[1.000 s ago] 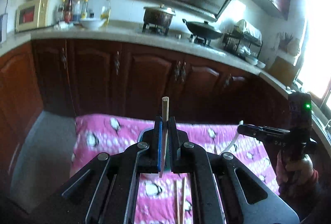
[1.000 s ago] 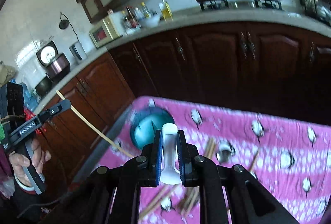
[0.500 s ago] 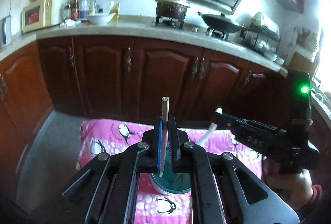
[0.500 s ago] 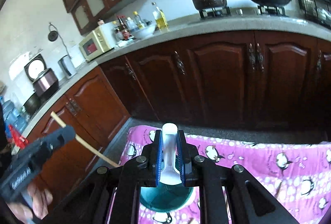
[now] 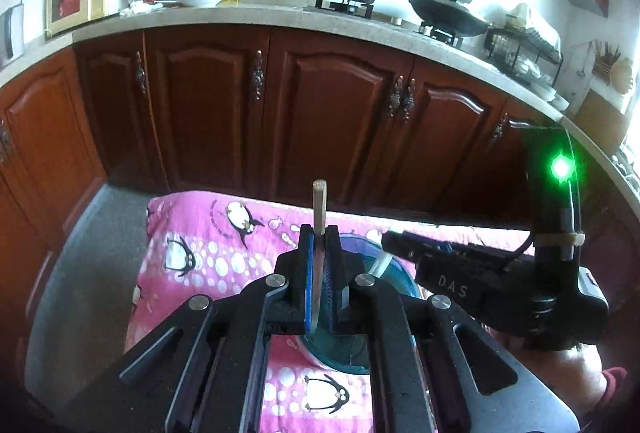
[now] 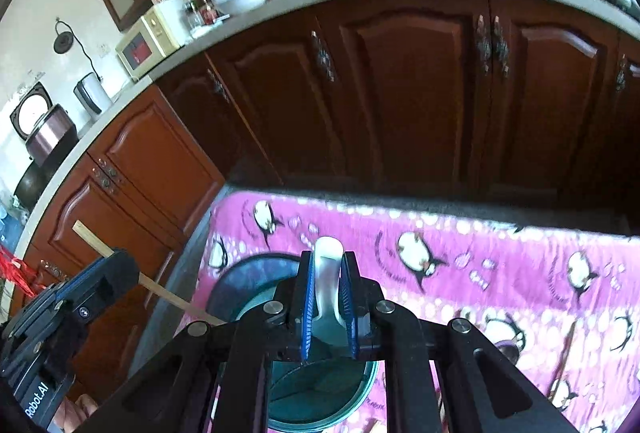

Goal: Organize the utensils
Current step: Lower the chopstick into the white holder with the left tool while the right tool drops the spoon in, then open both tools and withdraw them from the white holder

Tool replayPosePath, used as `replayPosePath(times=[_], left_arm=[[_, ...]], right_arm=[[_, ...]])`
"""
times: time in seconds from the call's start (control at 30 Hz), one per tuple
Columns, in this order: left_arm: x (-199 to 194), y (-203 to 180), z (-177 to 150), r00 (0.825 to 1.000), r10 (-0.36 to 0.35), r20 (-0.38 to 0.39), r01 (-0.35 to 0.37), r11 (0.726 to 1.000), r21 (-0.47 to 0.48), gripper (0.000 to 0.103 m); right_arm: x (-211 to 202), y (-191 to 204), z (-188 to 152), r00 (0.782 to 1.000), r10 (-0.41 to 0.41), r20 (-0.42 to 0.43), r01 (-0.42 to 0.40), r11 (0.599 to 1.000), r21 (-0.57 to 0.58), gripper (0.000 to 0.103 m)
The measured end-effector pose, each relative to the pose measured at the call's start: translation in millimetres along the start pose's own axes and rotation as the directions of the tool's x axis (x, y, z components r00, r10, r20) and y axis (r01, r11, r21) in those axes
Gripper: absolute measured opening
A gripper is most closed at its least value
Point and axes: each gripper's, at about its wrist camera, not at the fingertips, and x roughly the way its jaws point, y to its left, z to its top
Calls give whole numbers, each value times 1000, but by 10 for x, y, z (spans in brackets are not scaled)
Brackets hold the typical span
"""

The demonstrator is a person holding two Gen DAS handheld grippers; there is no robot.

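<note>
1. My left gripper (image 5: 318, 269) had its fingers clenched on one wooden chopstick (image 5: 319, 209), whose blunt end stood up above the fingertips.
2. My right gripper (image 6: 327, 297) had its fingers clenched on the handle of a white spoon (image 6: 329, 269), and the handle end showed just above the pads.
3. Both tools pointed downward at the teal cup (image 6: 320, 393), which stood on the pink penguin cloth (image 6: 460, 233) that covered the surface.
4. In the right wrist view the lower end of the chopstick reached the left side of the cup's rim, but I could not tell if it was already inside.
5. The bowl of the spoon was hidden behind my own fingers, so I could not tell how deep it was in the cup.
6. More loose chopsticks (image 6: 562, 357) lay on the cloth at the right, well apart from the cup, so I judged the task to be only partly done.
7. I judged the step in hand to be the placing of both utensils into the cup together.
8. The next move called for lowering each utensil until its tip was clearly below the rim, and only then releasing the fingers.
9. The two grippers were near each other over a narrow opening, so care was needed that they did not knock together or tip the cup.
</note>
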Motion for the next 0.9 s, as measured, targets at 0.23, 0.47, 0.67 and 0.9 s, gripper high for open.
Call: replayPosePath(times=[0.23,0.47,0.67,0.9], left_arm=[[41,78,-51,1000,2,-22,-3,999,-48,5],[6,118,-110,999,-4,-32,0,995,-99,44],[-81,93,-168,999,9,-33,-12,994,-113,44],[-184,-24,-286,998,51,-21,-53,995,-86,45]], right_arm=[[-4,-166,-137,999,43,-22,-42,999,28,35],[-172,-196,-247,999,33,-4,-33,999,-3,35],[-307,-213,-378,1000,16,10,-16,1000,-16,36],[-583,-183,-504,998,-26,62,29,999,-41,43]])
